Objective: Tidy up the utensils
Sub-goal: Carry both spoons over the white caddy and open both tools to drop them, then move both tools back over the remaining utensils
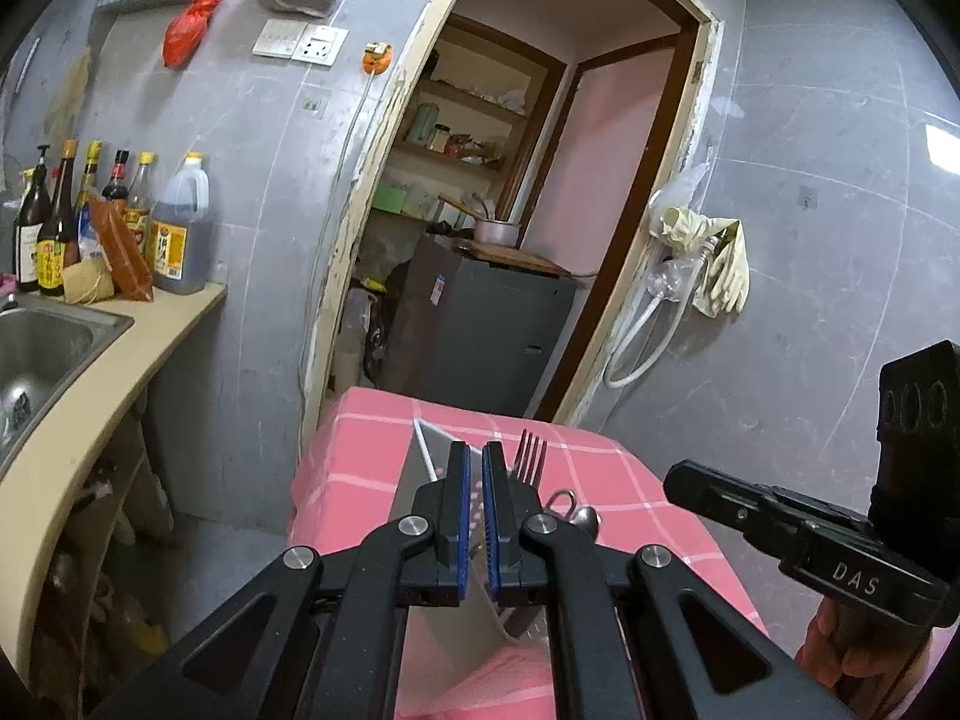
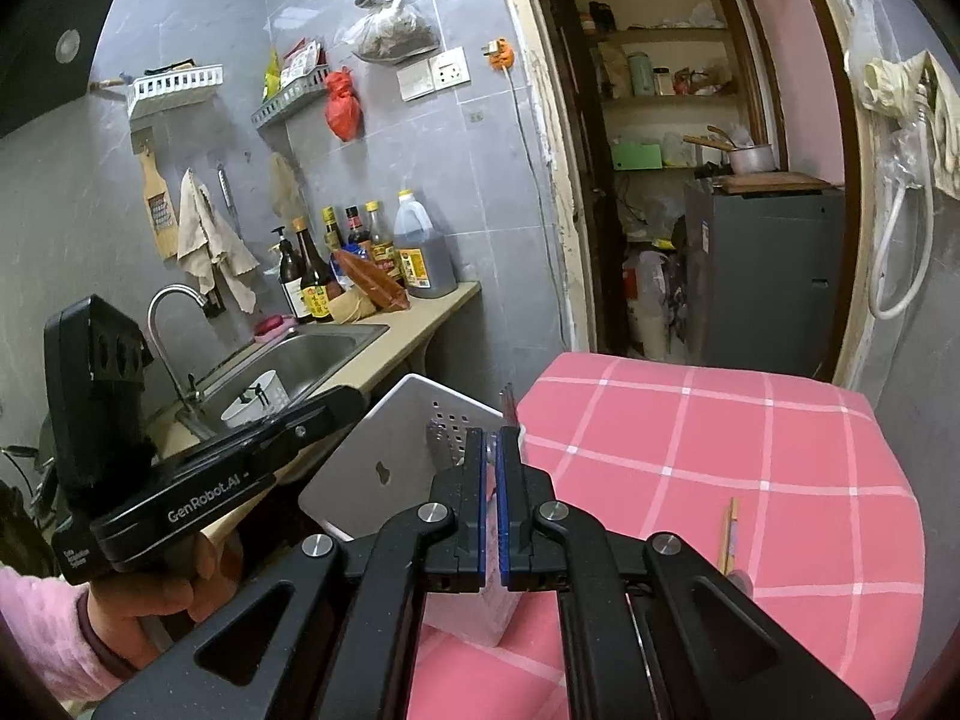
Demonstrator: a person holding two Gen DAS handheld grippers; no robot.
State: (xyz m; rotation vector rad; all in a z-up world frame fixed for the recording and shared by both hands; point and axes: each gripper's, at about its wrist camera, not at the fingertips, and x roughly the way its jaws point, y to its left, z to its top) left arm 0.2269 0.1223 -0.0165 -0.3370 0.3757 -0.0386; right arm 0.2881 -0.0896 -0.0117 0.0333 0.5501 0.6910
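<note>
A white perforated utensil holder [image 2: 384, 462] stands at the near left corner of the pink checked table [image 2: 750, 456]; it also shows in the left wrist view [image 1: 426, 456]. A fork [image 1: 528, 456] and other metal utensils [image 1: 579, 516] stand upright in it. My left gripper [image 1: 475, 462] is shut on the holder's wall. My right gripper [image 2: 493, 450] is shut on a utensil handle [image 2: 492, 453] over the holder, with a reddish tip [image 2: 510, 405] above its fingers. A wooden-handled utensil [image 2: 729, 534] lies on the table at the right.
A counter [image 2: 414, 324] with a steel sink [image 2: 312, 354] and several sauce bottles [image 2: 372, 258] stands to the left. Behind the table is an open doorway with shelves and a grey cabinet [image 2: 762, 264]. A hose and gloves [image 2: 912, 120] hang on the right wall.
</note>
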